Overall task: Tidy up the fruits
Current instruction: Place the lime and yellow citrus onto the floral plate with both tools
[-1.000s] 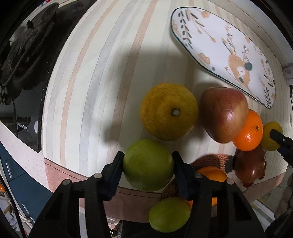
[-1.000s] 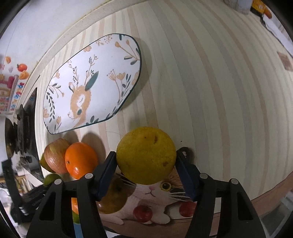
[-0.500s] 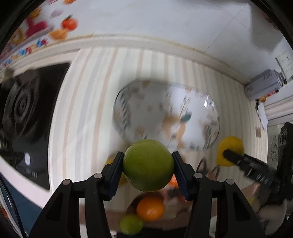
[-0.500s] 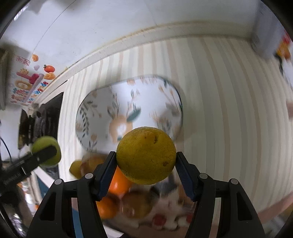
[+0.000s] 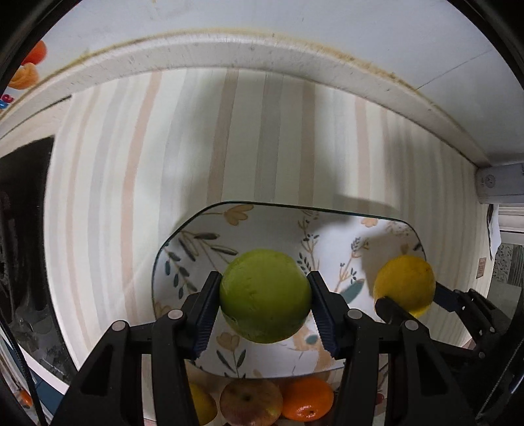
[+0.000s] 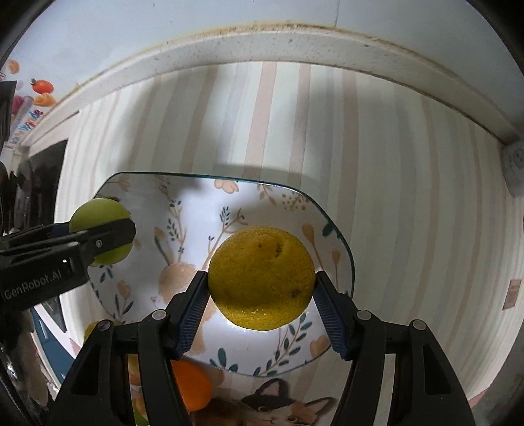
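Two firm, roundish fruits pinched at widest girth: green fruit [image 5: 265, 296] in left tongs [image 5: 263, 308], yellow citrus [image 6: 261, 278] in right tongs [image 6: 262, 295], above plate [image 6: 340, 242], probably roll-prone, moderately heavy.

striped countertop [image 5: 137, 170], white wall [image 5: 262, 16]

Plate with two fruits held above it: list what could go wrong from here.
1. The green fruit and yellow fruit are round; released above the shallow plate, either might roll off.
2. The left hand-held gripper and right hand-held gripper share one plate and could bump.
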The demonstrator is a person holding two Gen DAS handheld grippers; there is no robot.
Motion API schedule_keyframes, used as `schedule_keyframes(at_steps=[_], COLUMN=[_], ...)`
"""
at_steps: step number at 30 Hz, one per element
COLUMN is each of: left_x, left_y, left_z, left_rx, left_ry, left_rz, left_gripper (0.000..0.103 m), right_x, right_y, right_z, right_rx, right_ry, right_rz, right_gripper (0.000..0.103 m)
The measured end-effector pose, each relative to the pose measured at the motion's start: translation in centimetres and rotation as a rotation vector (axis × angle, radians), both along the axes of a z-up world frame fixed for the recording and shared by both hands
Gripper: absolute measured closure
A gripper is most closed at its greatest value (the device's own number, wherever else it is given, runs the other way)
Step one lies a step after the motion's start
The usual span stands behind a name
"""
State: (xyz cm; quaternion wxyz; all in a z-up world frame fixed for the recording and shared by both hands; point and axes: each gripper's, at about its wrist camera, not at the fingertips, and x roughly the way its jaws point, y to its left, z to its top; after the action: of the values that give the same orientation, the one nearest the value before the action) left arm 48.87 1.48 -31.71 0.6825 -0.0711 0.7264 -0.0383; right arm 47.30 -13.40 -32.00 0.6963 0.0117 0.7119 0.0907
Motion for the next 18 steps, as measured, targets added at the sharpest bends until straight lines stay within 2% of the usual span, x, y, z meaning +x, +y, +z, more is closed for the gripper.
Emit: schedule_keyframes(at_steps=[9, 11, 14, 17, 18], left_x=[0.0, 0.0, 0.0, -0.1, -0.1], left_y=[0.6, 0.9, 1.4, 1.6, 1.6], left_z=[-2.1, -2.2, -2.2, -1.7, -1.3], left_rx=[0.021, 0.015, 0.008, 0.000, 0.006], left_ry=[0.057, 0.058, 0.058, 0.041, 0.030], left_rz=[0.013, 0.027, 0.037, 0.040, 0.032], left_gripper=[0.053, 0.053, 0.052, 0.030, 0.021], right_x=[0.7, 1.0, 1.3, 1.2, 1.1], right_y=[-0.9, -0.7, -1.1, -1.8, -1.8], right_z=[-0.6, -0.8, -0.8, -0.2, -0.1], right_rx=[0.021, 0.036, 0.072, 0.055, 0.051], right_ry=[0.033, 0.039, 0.053, 0.034, 0.033], right_rz=[-0.024, -0.032, -0.063, -0.073, -0.073], right_gripper=[0.035, 0.032, 0.022, 0.020, 0.015])
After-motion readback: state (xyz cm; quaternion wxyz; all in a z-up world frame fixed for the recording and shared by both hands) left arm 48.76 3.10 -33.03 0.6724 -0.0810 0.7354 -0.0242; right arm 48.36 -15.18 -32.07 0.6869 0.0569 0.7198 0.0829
